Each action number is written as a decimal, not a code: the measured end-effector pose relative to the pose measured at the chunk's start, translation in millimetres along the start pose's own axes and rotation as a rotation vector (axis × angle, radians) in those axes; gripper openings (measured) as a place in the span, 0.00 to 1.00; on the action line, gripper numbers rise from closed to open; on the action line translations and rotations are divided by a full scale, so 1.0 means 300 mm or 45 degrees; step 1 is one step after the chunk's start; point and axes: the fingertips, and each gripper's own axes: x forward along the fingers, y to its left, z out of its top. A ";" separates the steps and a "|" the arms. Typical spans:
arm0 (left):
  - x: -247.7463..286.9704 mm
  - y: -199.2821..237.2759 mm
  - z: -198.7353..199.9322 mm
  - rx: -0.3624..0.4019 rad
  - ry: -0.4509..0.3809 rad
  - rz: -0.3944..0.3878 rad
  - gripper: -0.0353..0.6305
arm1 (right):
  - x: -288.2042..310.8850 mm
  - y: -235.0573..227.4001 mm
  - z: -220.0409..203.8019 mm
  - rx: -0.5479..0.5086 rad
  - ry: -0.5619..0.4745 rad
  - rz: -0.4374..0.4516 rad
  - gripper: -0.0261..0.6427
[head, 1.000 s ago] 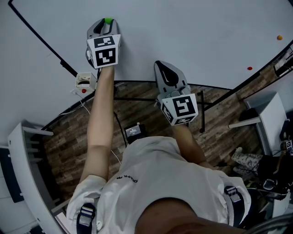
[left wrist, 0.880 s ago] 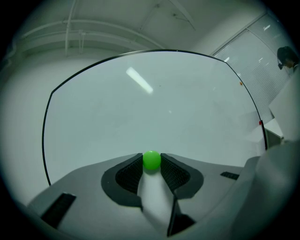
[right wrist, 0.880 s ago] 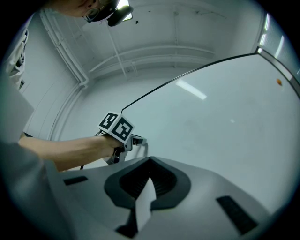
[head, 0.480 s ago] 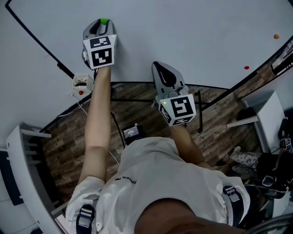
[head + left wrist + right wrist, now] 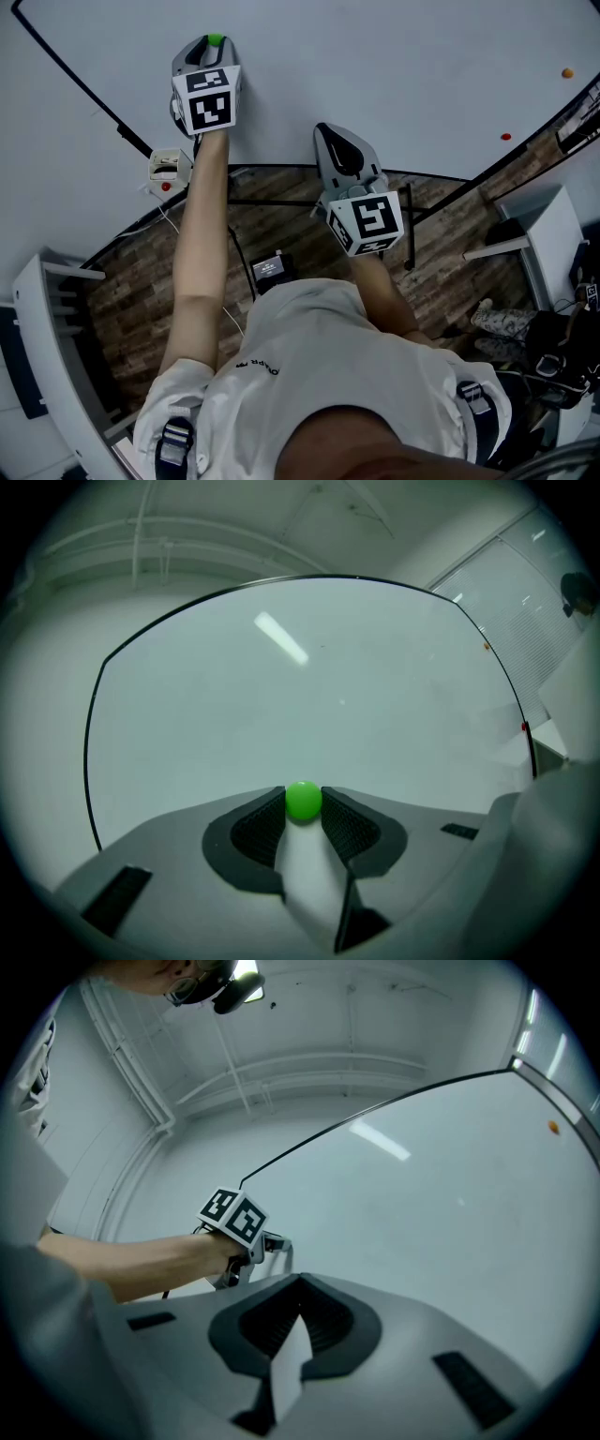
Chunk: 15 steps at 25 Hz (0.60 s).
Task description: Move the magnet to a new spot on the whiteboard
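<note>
Left claw (image 5: 303, 804) pinches green magnet (image 5: 303, 797) at its tips, whiteboard (image 5: 281, 686) straight ahead. Right claw (image 5: 300, 1286) clenched, empty, nearer whiteboard's lower edge.

No legible text; only tiny unreadable print (image 5: 259, 367) on the white shirt (image 5: 366, 356)

Laboratory-style test room or office workspace. A large black-framed whiteboard (image 5: 394, 66) fills the head view from 10 to 2 o'clock, with small coloured magnets (image 5: 506, 137) near 2 o'clock. Below it lies wood-plank flooring (image 5: 309, 225), crossed by cables (image 5: 239, 258), with a black electronic box (image 5: 272, 270) at centre. White shelving (image 5: 42, 319) stands at 8 o'clock, white furniture (image 5: 553, 234) at 3 o'clock. Exposed conduits (image 5: 281, 1077) cross the bare ceiling at 12 o'clock in the right gripper view
</note>
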 end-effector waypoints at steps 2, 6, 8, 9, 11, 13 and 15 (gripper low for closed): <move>0.003 0.001 0.000 0.000 0.001 0.002 0.24 | -0.002 -0.002 0.001 0.001 0.000 -0.003 0.04; 0.003 0.001 0.000 -0.004 -0.002 0.006 0.24 | -0.006 -0.005 -0.001 0.000 0.006 -0.007 0.04; 0.003 0.000 0.000 -0.007 -0.003 0.001 0.24 | -0.006 -0.004 0.000 0.001 0.006 -0.007 0.04; 0.004 -0.002 0.000 -0.011 -0.002 -0.006 0.24 | -0.005 -0.003 0.001 0.001 0.005 -0.007 0.04; 0.005 -0.005 -0.003 -0.020 0.001 -0.015 0.27 | -0.005 -0.003 -0.001 0.002 0.005 -0.007 0.04; -0.002 -0.014 -0.014 -0.022 0.006 -0.019 0.29 | -0.009 -0.003 -0.007 0.006 0.011 -0.006 0.04; -0.014 -0.023 -0.024 -0.030 0.004 -0.026 0.29 | -0.010 -0.001 -0.011 0.008 0.014 -0.002 0.04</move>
